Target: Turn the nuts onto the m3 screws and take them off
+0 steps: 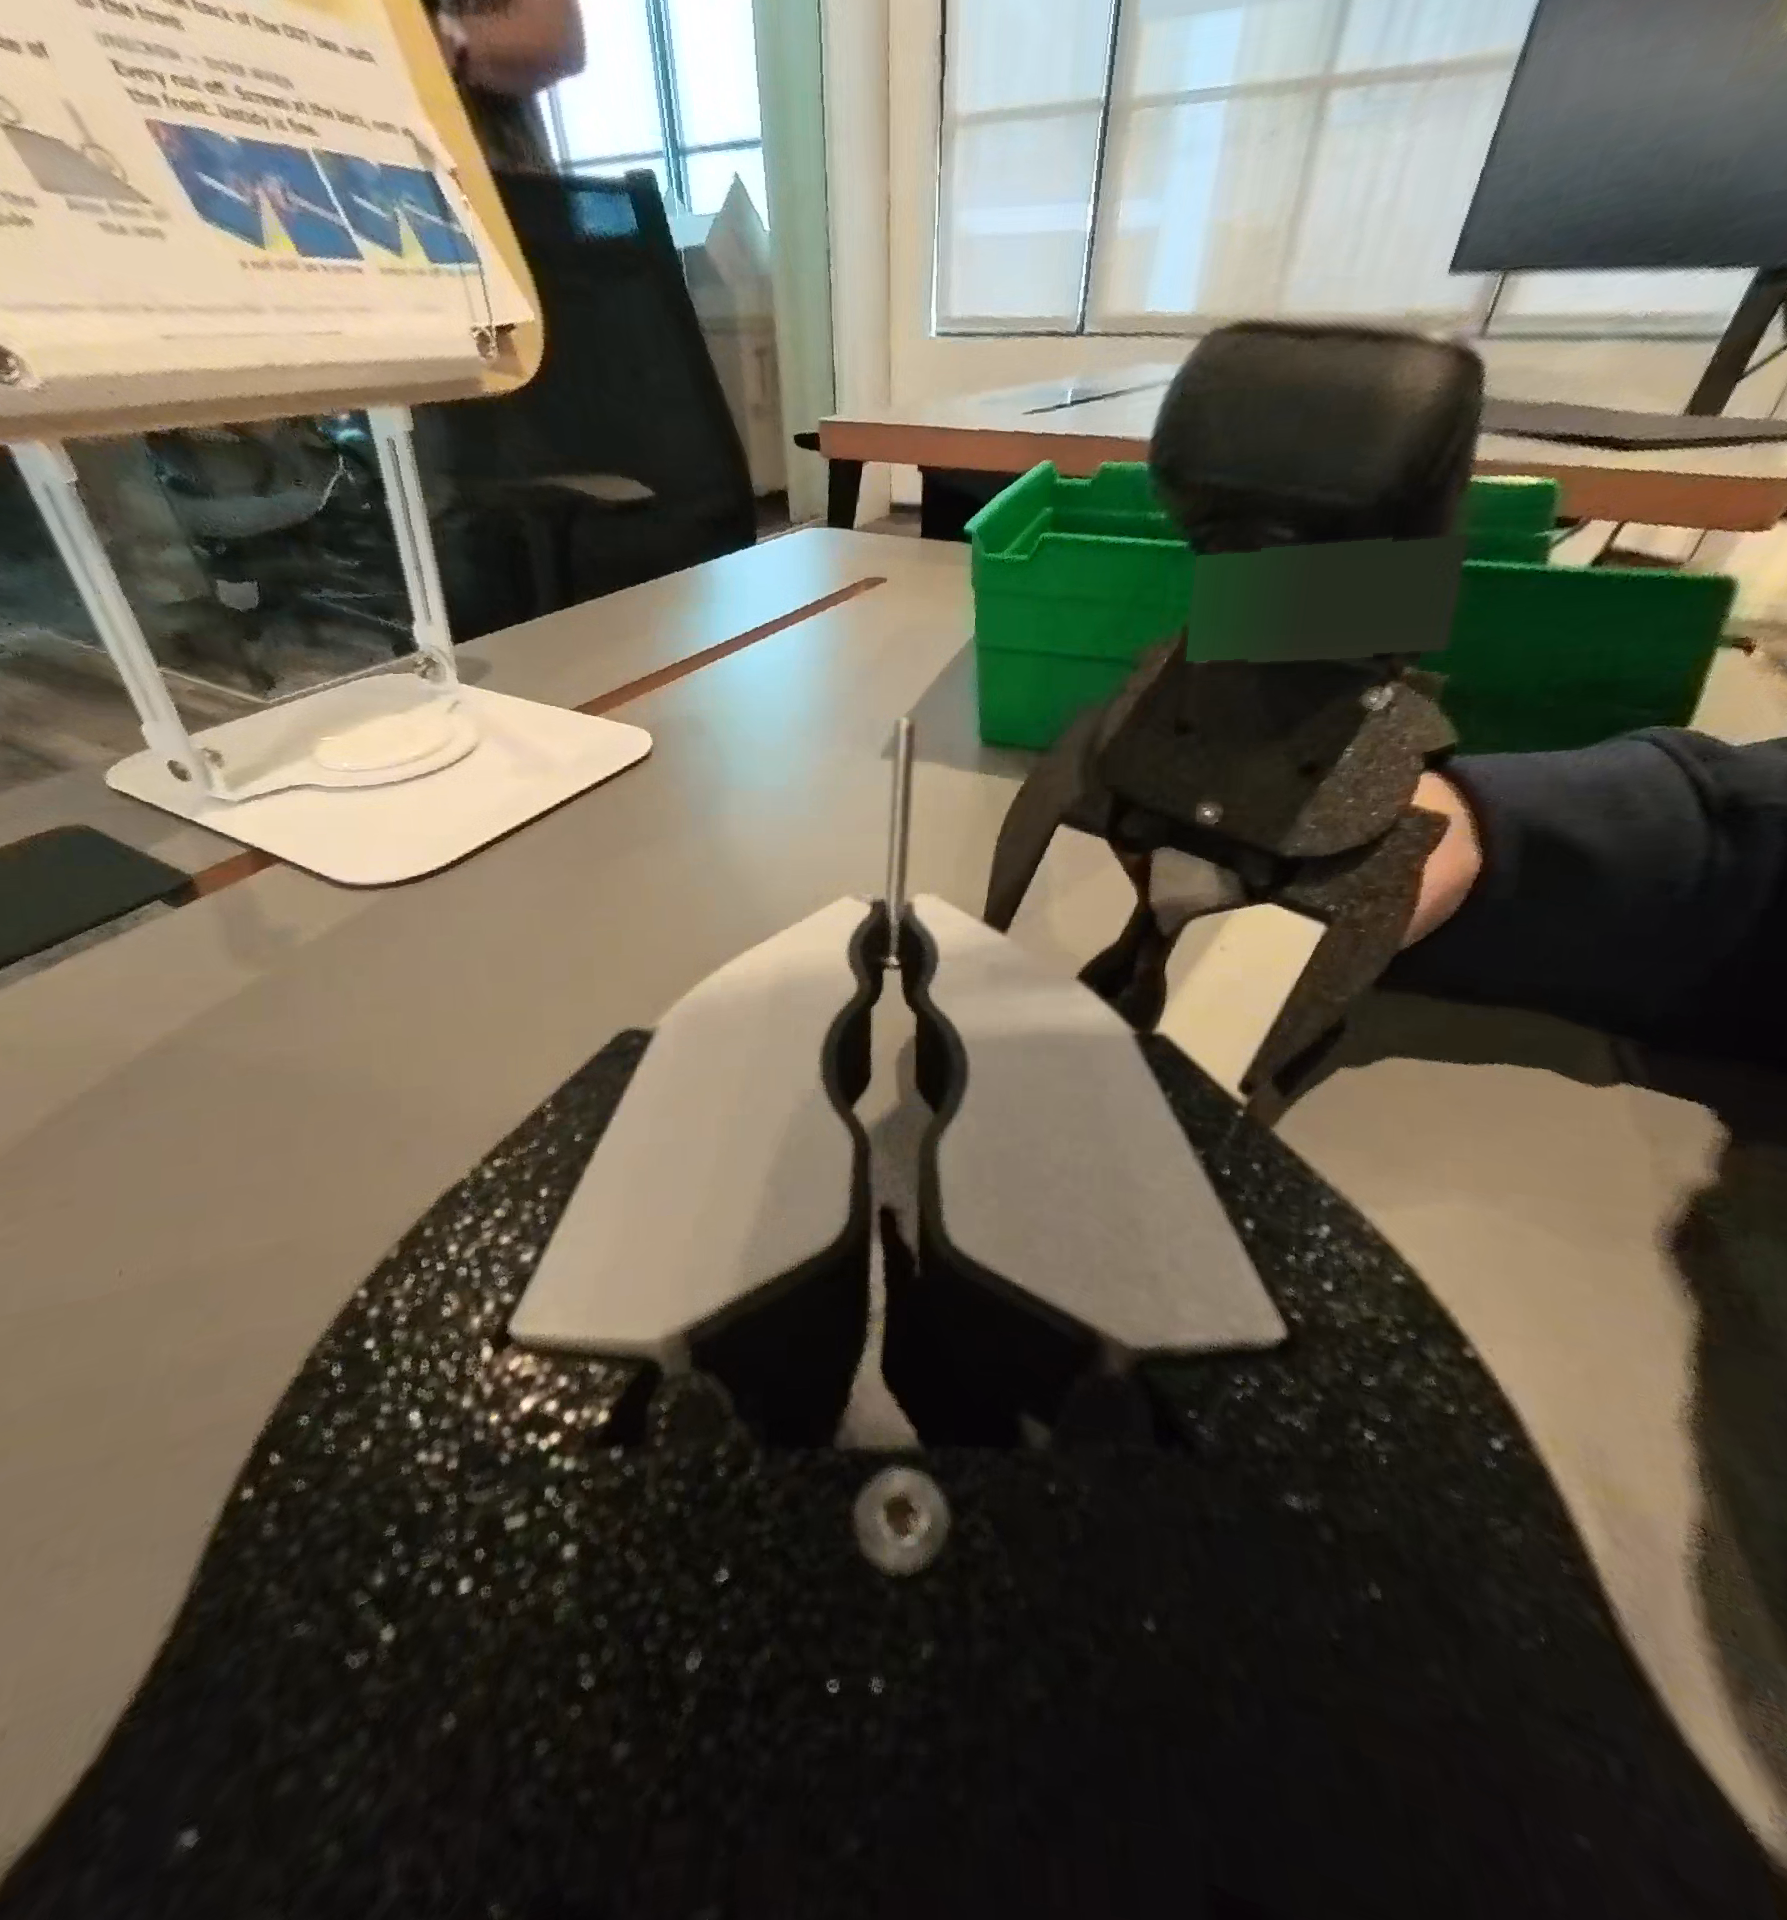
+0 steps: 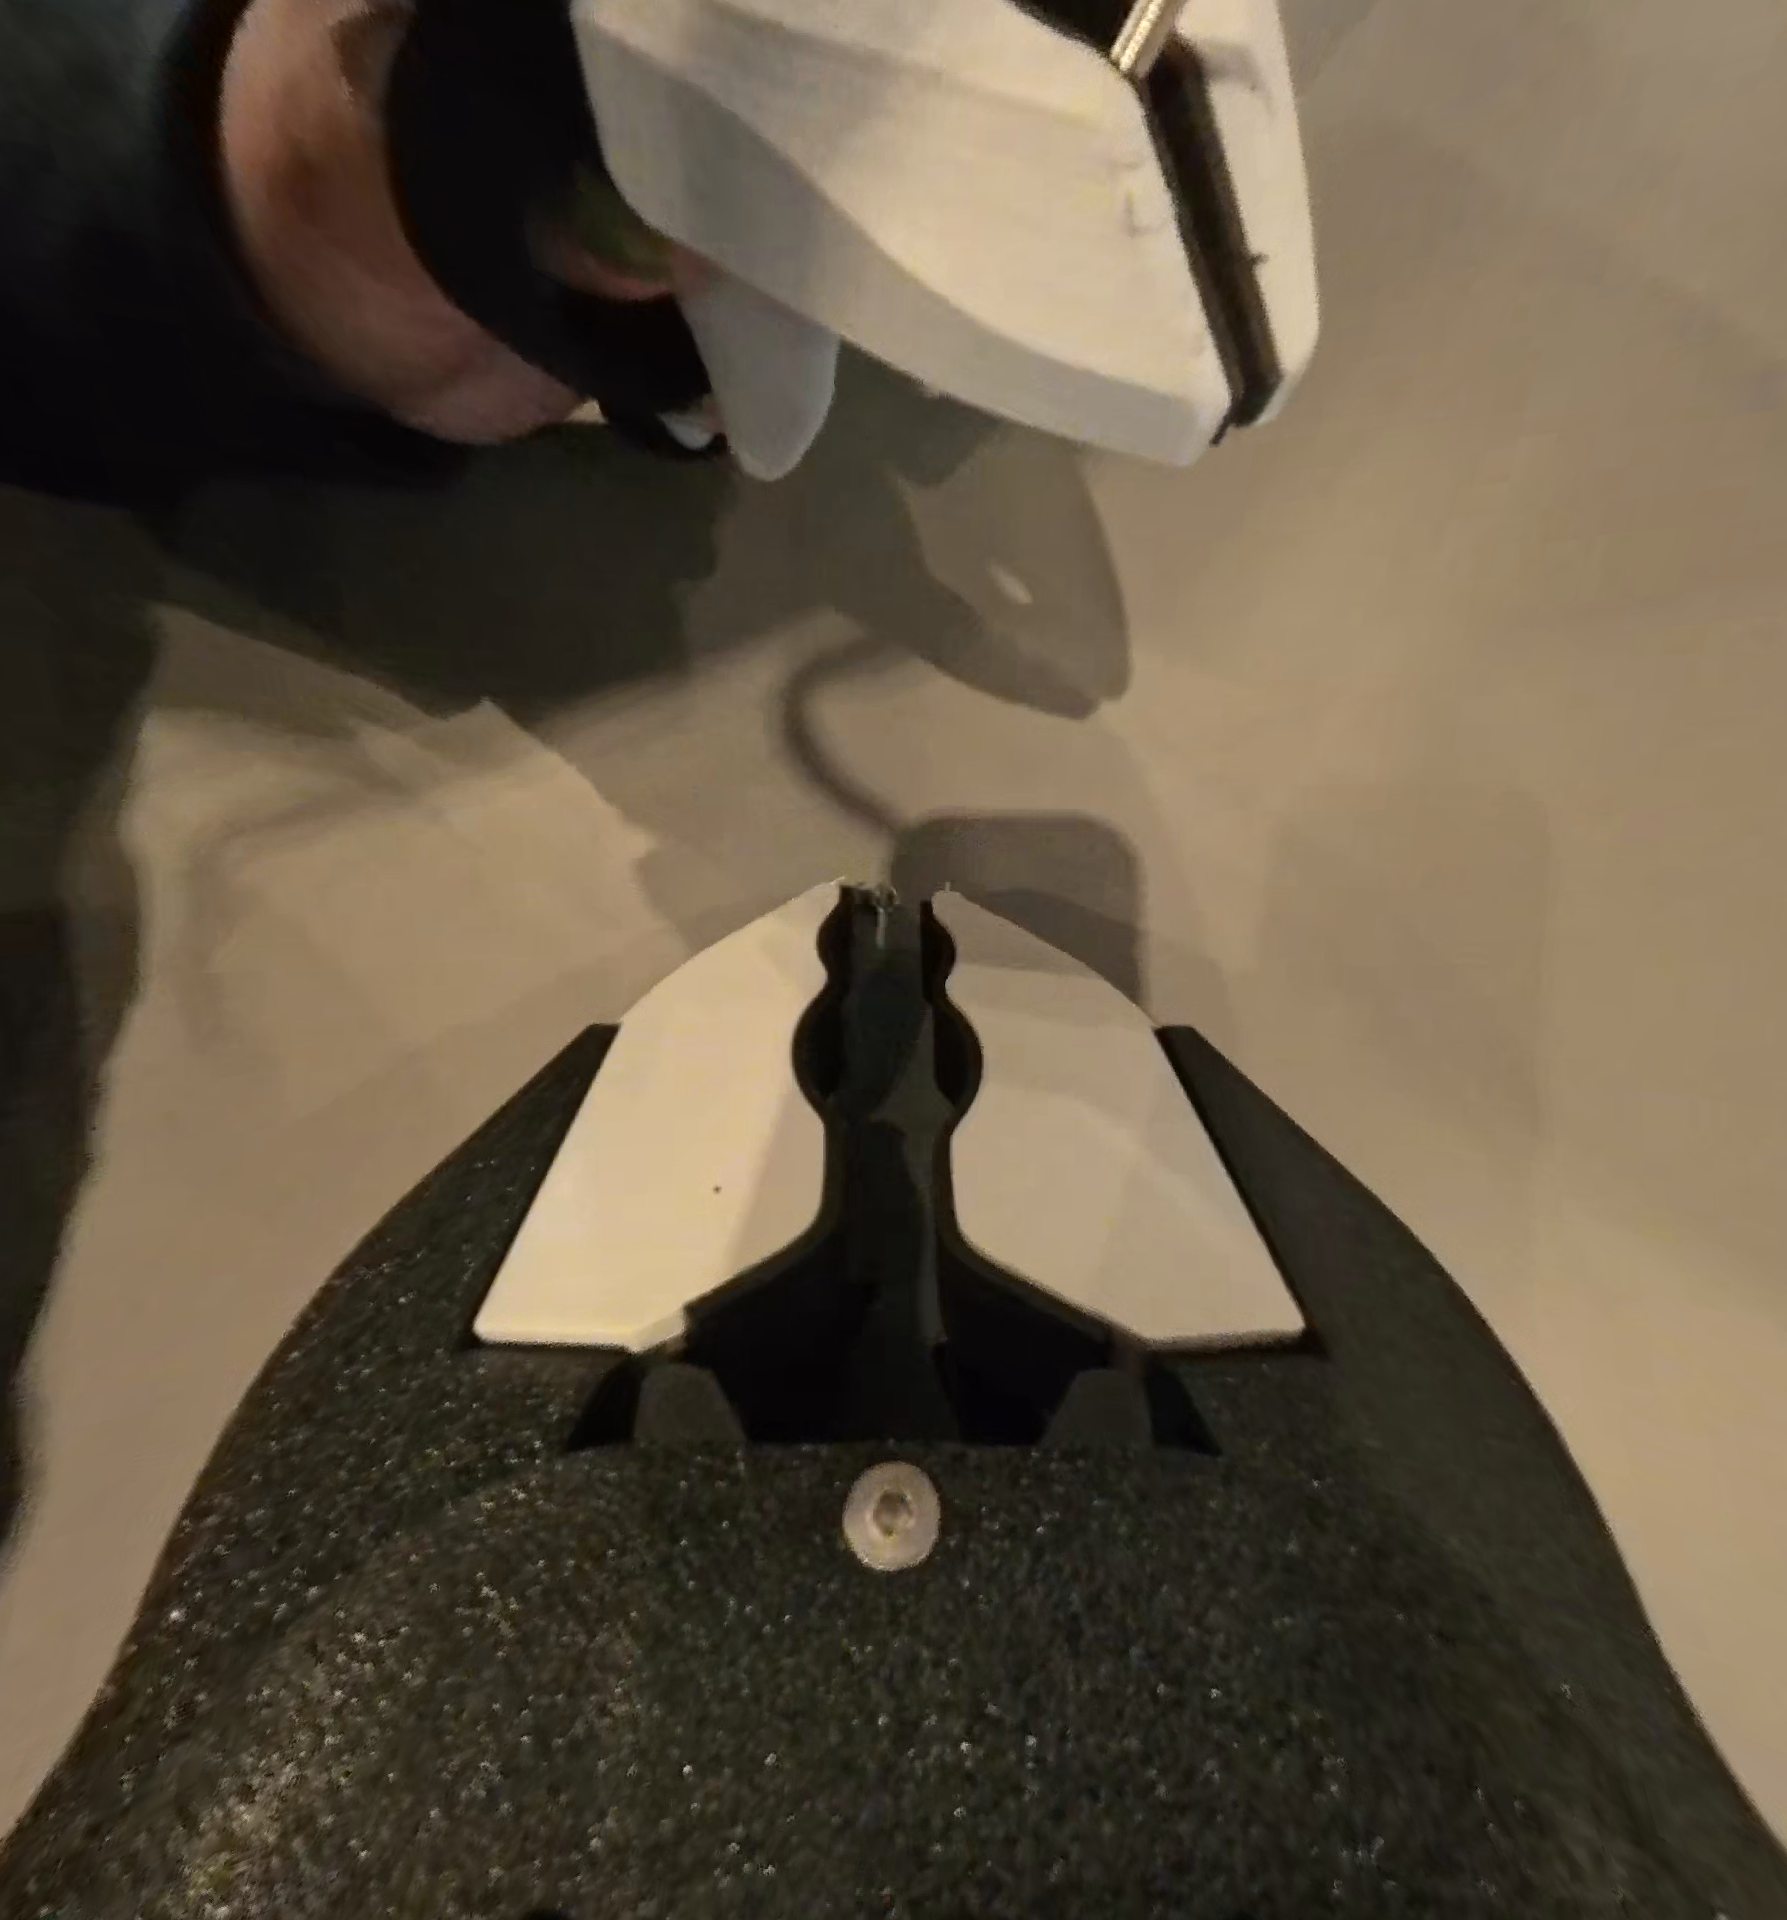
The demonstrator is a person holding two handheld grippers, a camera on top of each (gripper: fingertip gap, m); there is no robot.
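Steel, thin and bright, the M3 screw [image 1: 900,831] stands nearly upright out of the left gripper [image 1: 894,923]. The pale fingers are closed on its lower end in the first notch behind the tips, so its long axis runs straight up from the jaws and its free end points at the ceiling. No nut shows anywhere on the bare shank.

The right gripper [image 1: 1128,971] sits to the right of the screw and lower than its tip, close beside the left gripper's fingers but not touching them. It is tilted nose-down toward the grey tabletop [image 1: 453,1039], so at this instant its fingers point away from the screw's free end, not at it. Its own view looks down on that tabletop. The fingers there are a little apart, with table visible through the slit at their tips. A tiny metallic glint [image 2: 877,906] clings to the tip of the left-hand pad (it may well be a nut, but it is too small to be sure, and the other pad does not appear to press on it).

The relation that matters, as I judge it, is height and angle. A nut can only go on from above, along the upright shank, so the right gripper would need to rise past the screw's tip and line up with that axis. The left gripper is already doing its part as the holder. The green bins [image 1: 1076,623] stand well behind both grippers.
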